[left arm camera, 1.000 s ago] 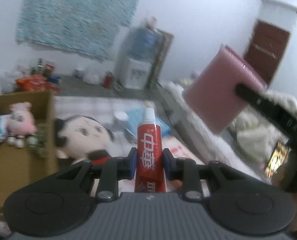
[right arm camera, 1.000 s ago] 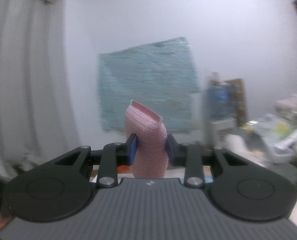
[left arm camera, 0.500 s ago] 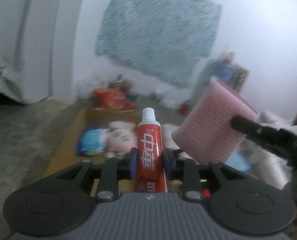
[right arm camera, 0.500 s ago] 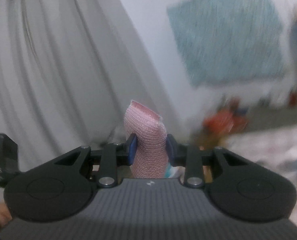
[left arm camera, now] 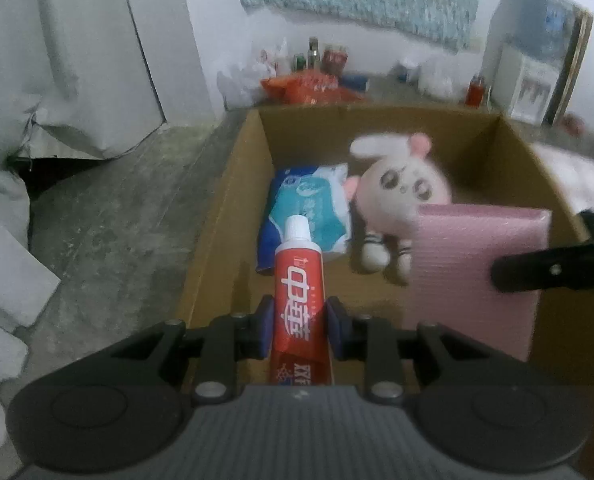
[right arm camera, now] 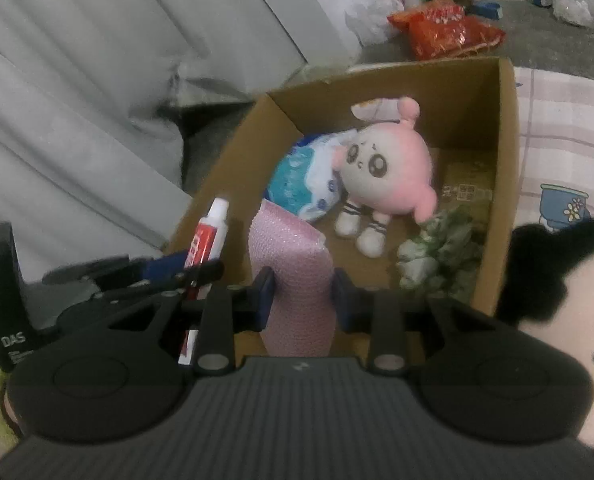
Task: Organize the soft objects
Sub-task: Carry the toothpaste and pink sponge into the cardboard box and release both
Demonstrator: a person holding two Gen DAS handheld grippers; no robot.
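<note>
the left gripper (left arm camera: 300, 330) has its blue pads pressed against both sides of a red toothpaste tube (left arm camera: 299, 296), which stands up between them with its white cap pointing away toward the far side. the right gripper (right arm camera: 300, 300) is clamped the same way on a pink bubble-wrap pouch (right arm camera: 293, 280), squeezing its lower part so that it bulges above the pads.

both grippers hang over the near end of an open cardboard box (left arm camera: 233, 200). in the left wrist view the pouch (left arm camera: 473, 272) shows flat-on at the right, over the box's near right part, with a black finger of the right gripper (left arm camera: 553, 270) across it. in the right wrist view the left gripper (right arm camera: 169, 268) and the tube (right arm camera: 209, 240) sit to the left, by the box's left wall (right arm camera: 217, 184).

inside the box a pink plush doll (right arm camera: 385, 172) with white shoes lies near the middle. a blue and white soft pack (right arm camera: 305, 176) lies just to its left, touching it. a bundle of green and white artificial flowers (right arm camera: 437, 256) lies in the near right corner.

outside the box, on the right, a large doll head with black hair (right arm camera: 553, 264) rests on a checked cloth (right arm camera: 561, 120). beyond the far wall of the box an orange snack bag (left arm camera: 309, 86) lies on the grey floor (left arm camera: 109, 216), with small bottles behind it. a grey curtain (right arm camera: 77, 80) hangs at the left.
</note>
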